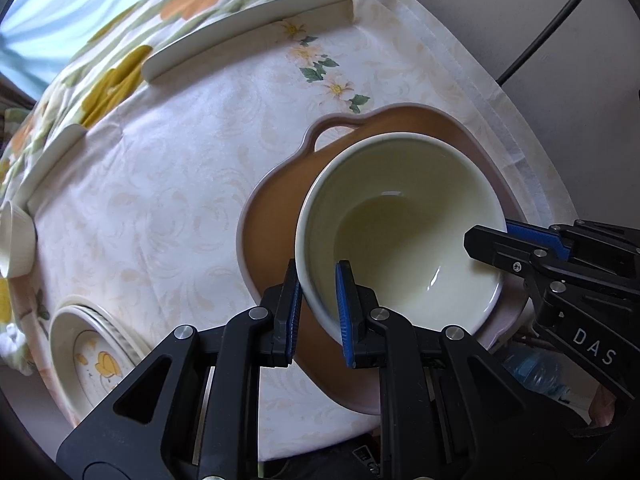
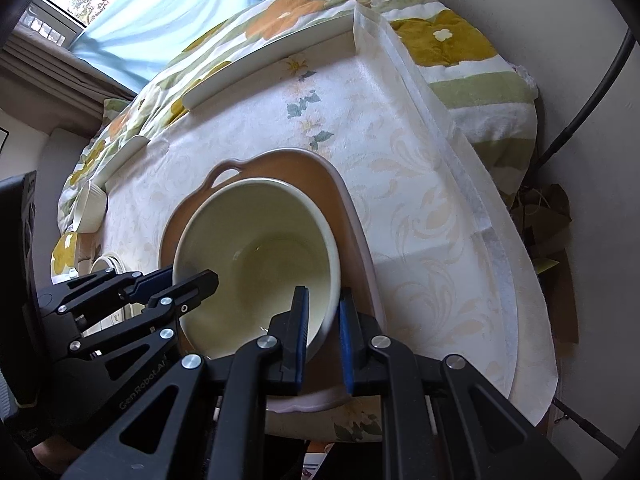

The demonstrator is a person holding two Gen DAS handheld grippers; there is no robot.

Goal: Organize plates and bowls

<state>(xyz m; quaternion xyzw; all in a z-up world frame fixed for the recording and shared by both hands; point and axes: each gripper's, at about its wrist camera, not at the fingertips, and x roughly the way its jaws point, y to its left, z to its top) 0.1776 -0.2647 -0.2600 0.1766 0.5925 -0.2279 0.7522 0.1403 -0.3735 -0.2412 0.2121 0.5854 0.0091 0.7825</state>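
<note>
Cream bowl [image 1: 400, 228] sitting in brown handled dish [image 1: 280, 200] on counter, left tongs [image 1: 318, 312] and right tongs [image 2: 323, 330] each narrowly straddling opposite rim walls (contact unclear), risking tilt, slip or clink against dish if lifted unevenly.

my bowl [image 1: 400, 216]: glossy cream ceramic, smooth | dish [image 1: 276, 216] under it: matt terracotta-brown glaze, pale rim | tablecloth [image 1: 160, 184]: woven cloth, faint sheen | my left gripper [image 1: 318, 312]: matt black plastic, blue ribbed pads, metal pins
</note>
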